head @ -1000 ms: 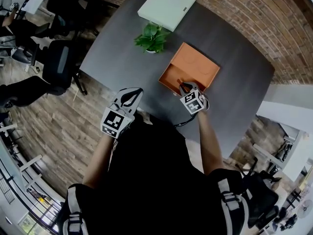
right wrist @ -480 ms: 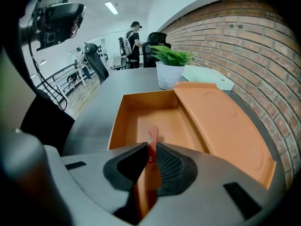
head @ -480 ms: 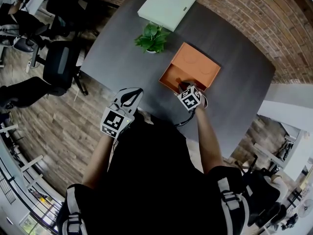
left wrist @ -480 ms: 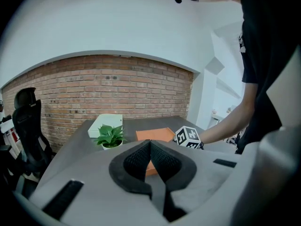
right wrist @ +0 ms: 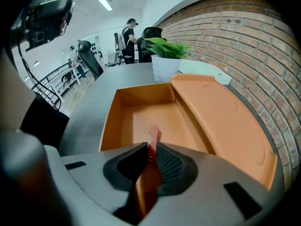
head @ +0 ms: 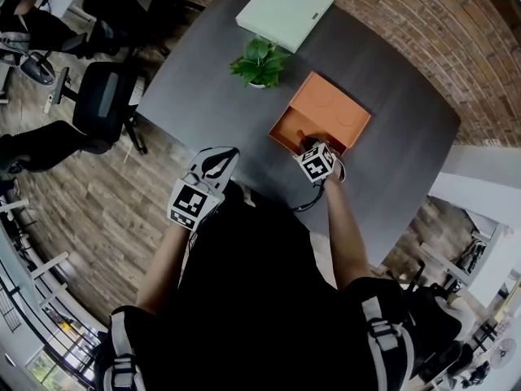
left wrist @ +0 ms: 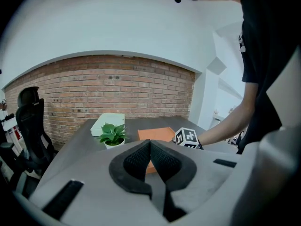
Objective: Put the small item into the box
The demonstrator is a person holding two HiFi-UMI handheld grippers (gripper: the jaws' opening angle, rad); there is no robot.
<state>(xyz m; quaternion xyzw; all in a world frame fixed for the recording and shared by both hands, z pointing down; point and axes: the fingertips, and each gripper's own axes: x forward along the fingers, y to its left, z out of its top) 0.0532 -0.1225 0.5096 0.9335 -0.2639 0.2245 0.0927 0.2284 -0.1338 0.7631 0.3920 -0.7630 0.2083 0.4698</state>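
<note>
An open orange box point(head: 295, 128) lies on the dark table, its lid point(head: 335, 112) folded back to the right. My right gripper point(head: 309, 147) hovers at the box's near edge, shut on a small flat red item point(right wrist: 152, 144) whose tip pokes out over the box's tray point(right wrist: 150, 114). The lid point(right wrist: 221, 121) lies to the right of the jaws. My left gripper point(head: 221, 155) hangs at the table's near edge, left of the box, jaws together with nothing between them point(left wrist: 150, 145). In its view the box point(left wrist: 155, 134) and the right gripper's marker cube point(left wrist: 187, 137) show ahead.
A potted green plant point(head: 260, 60) stands just behind the box, and a flat white case point(head: 285, 10) lies at the table's point(head: 203, 88) far edge. A brick wall point(head: 407, 31) runs along the right side. Office chairs point(head: 102, 100) stand on the wooden floor to the left.
My right gripper has moved a little forward with the red item, up to the box's near edge. The left gripper has stayed in place.
</note>
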